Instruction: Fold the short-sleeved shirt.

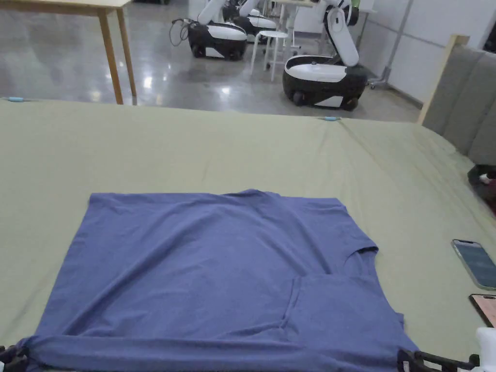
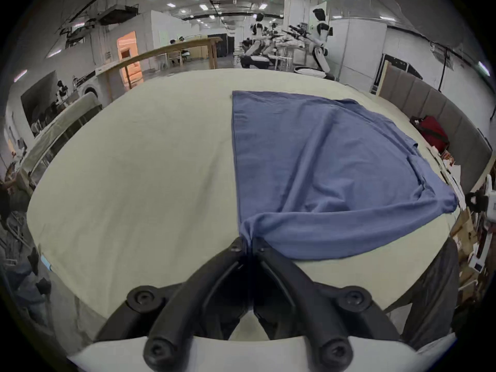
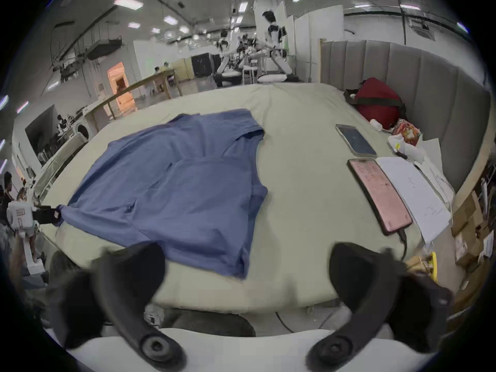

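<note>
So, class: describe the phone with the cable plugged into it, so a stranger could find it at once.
Start at the green bed sheet and go right of the blue shirt. Two phones lie there, one behind the other. Yours is the near phone: its screen glows pink and a dark cable leaves its near end, while the far phone is dark.

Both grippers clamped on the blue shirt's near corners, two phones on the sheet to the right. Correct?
Not quite. The right gripper is open, jaws wide apart and off the blue shirt, per the right gripper view. The left gripper is clamped on its corner; two phones lie right.
</note>
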Motion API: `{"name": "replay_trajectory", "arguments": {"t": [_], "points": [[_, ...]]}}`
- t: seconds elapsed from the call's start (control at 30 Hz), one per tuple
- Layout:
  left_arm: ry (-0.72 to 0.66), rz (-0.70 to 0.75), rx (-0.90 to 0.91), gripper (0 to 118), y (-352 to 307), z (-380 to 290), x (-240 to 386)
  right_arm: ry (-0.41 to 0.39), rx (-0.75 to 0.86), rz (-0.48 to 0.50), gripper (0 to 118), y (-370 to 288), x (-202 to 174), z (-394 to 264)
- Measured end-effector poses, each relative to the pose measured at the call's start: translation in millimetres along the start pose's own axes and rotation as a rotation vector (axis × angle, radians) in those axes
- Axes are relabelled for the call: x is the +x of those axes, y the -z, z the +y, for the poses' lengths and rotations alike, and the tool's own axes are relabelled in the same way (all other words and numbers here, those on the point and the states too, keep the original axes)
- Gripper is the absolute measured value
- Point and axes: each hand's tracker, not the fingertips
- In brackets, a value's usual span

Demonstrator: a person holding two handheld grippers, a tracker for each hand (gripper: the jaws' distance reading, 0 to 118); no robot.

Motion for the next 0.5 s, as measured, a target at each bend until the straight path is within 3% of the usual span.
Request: {"name": "replay_trajectory", "arguments": {"t": [0.07, 0.13, 0.17, 0.2, 0.23, 0.3, 0.33, 0.47, 0.5], "points": [[-0.012, -0.016, 0.004, 0, 1, 0, 0, -0.035, -0.056, -0.041, 108, 10, -9, 3], [-0.006, -0.011, 0.004, 0, 0, 1, 2, -0.007, -0.049, -0.014, 101, 41, 55, -10], [0.013, 0.011, 0.015, 0, -1, 3, 1, 0.008, -0.064, -0.006, 89, 49, 65, -11], [0.013, 0.010, 0.013, 0, 1, 2, -1, 0.015, -0.074, -0.003, 61, 57, 73, -11], [0.012, 0.009, 0.015, 0, 1, 2, -2, 0.011, -0.077, -0.010, 39, 52, 48, -5], [-0.008, -0.008, 0.010, 0, 2, 5, -6, -0.005, -0.096, -0.006, 13, 56, 40, -2], [-0.017, -0.016, 0.008, 0, 1, 6, -7, -0.002, -0.105, 0.014, 6, 58, 41, -1], [-0.019, -0.020, 0.013, 0, -5, 13, -10, 0.001, -0.063, 0.013, 5, 45, 41, 14], [-0.018, -0.024, 0.019, 0, -7, 17, -10, 0.004, -0.040, 0.010, 5, 32, 19, 21]]}}
